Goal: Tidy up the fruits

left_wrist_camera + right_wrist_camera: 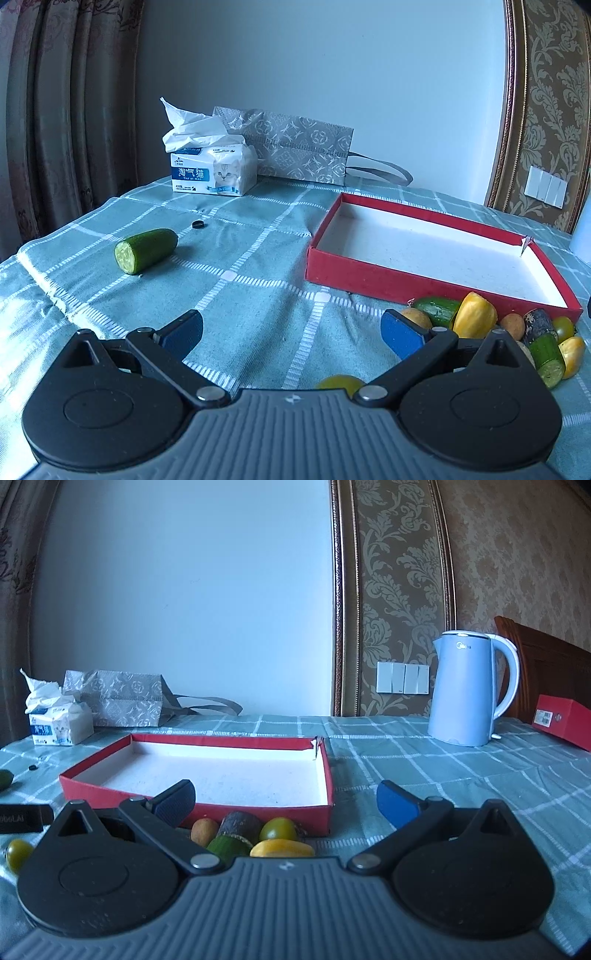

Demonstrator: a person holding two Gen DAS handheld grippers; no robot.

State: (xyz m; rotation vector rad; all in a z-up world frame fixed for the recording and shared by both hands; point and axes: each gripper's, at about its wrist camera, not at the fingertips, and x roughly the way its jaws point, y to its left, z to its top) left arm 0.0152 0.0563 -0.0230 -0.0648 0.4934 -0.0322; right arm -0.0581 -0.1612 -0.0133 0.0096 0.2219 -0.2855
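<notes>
An empty red box (369, 278) with a white inside lies on the checked cloth; the right wrist view has the red box (258, 809) straight ahead. A pile of produce sits against its near wall: a cucumber piece (436, 310), a yellow fruit (474, 315), small brown fruits, a dark chunk (539, 325) and a green tomato (277, 829). Another cut cucumber half (146, 249) lies alone at the left. My left gripper (291, 332) hangs open over bare cloth. My right gripper (286, 799) is open above the pile, holding nothing.
A tissue pack (214, 171) and a grey patterned bag (295, 147) stand at the back by the wall. A small black ring (198, 224) lies near them. A blue kettle (469, 690) and a red carton (563, 720) stand at the right. Curtains hang at the left.
</notes>
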